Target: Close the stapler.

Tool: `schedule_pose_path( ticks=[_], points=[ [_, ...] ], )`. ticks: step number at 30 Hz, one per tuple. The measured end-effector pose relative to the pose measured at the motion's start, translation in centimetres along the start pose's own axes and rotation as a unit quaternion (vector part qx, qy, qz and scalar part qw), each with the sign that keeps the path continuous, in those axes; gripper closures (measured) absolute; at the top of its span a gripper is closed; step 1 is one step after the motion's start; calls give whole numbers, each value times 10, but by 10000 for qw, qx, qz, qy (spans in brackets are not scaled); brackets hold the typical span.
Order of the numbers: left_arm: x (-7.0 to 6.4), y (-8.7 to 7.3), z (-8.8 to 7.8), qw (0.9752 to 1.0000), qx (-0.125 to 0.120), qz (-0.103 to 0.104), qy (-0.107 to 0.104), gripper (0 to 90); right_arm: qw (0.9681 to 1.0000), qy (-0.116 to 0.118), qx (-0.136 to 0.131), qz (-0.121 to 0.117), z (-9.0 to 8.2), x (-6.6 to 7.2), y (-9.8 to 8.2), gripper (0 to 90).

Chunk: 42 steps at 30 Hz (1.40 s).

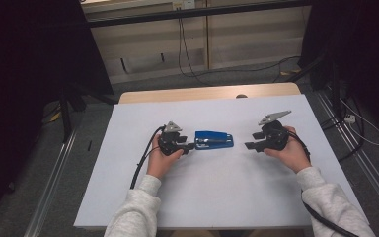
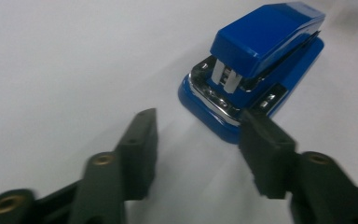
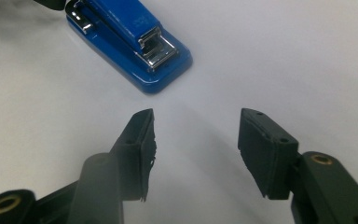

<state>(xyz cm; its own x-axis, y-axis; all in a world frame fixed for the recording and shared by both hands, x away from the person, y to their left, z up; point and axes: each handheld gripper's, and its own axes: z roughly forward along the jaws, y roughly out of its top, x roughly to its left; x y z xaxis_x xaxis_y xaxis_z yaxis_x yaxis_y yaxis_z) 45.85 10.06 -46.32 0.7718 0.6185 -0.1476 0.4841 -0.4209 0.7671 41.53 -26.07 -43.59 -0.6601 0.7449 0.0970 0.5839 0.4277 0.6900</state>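
Observation:
A blue stapler (image 1: 214, 139) lies flat on the white table (image 1: 217, 187), between the two hands. My left gripper (image 1: 191, 146) is open just at its left end; in the left gripper view the stapler (image 2: 256, 65) sits beyond the jaws, and the right fingertip (image 2: 261, 140) is close to its base corner. My right gripper (image 1: 249, 145) is open a short way right of the stapler, with nothing between its jaws. In the right gripper view the stapler (image 3: 130, 39) lies ahead and to the left, its metal head facing the gripper (image 3: 196, 128).
The table's wooden far edge (image 1: 207, 93) shows behind the white sheet. Black cables (image 1: 140, 163) trail from both grippers toward the person. Dark stands and floor cables (image 1: 197, 74) lie beyond the table.

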Motion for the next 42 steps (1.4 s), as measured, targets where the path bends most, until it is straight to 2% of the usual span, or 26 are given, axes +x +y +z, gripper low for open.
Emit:
schedule_pose_path(
  ticks=[1,3,6,8,11,15,17,19,23,28,33,42],
  points=[
    [-1,0,-3,10000,-2,-22,-26,444,10000,15,-28,36,-1,1,-1,420],
    [-2,-1,-10,10000,-79,11,-20,366,10000,8,-46,40,-5,3,-3,388],
    [-4,-3,-23,9996,-227,-104,-100,267,9999,34,-93,53,-9,8,-8,345],
    [-5,-4,-30,9995,-257,-60,-147,249,9999,51,-126,26,-12,12,-11,330],
    [-7,-7,-41,9993,-330,-129,-120,197,9998,3,-193,51,-17,16,-14,287],
    [-6,-11,-53,9992,-367,-132,-41,189,9998,32,-176,84,-21,21,-19,270],
    [-5,-14,-59,9990,-425,-104,18,189,9999,39,-124,26,-22,24,-22,269],
    [-4,-17,-65,9986,-497,-174,18,188,10000,61,-65,-34,-23,27,-24,256],
    [-4,-22,-74,9989,-446,-91,99,161,9999,118,-16,-54,-28,32,-30,232],
    [-3,-28,-84,9984,-530,-119,186,157,9998,165,9,-66,-31,34,-35,217],
    [-1,-34,-91,9982,-484,-187,292,126,9997,248,-9,-71,-34,37,-42,195],
    [-1,-43,-102,9982,-407,-153,422,104,9996,228,71,-142,-41,44,-51,167]
  ],
)
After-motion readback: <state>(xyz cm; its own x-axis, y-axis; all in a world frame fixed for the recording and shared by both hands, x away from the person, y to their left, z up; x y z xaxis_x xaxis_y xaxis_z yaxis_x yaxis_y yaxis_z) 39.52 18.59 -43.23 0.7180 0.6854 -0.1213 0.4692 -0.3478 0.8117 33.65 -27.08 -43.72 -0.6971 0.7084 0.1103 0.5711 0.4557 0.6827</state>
